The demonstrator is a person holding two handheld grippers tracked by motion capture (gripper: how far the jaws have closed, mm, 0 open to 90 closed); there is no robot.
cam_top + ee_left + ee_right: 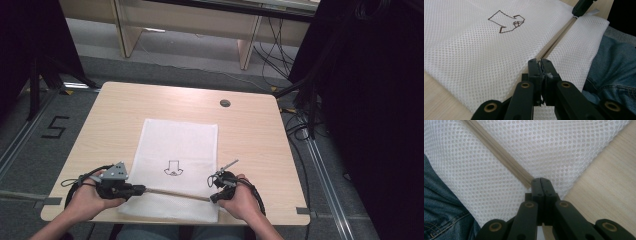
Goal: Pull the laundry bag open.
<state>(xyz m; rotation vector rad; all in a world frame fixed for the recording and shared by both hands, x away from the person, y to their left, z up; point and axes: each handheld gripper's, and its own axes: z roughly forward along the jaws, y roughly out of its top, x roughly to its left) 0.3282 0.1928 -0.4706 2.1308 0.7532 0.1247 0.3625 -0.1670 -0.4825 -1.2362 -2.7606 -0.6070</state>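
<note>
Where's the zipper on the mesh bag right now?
In the high view the zipper crosses the mesh bag near the table's near edge, between the left gripper and right gripper.

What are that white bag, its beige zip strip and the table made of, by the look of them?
White bag: seemingly synthetic mesh fabric, matt, with regular small holes across it. Zip strip: beige woven tape, probably with plastic teeth; too fine to tell. Table: pale wood-grain top, smooth, likely laminate rather than solid wood.
</note>
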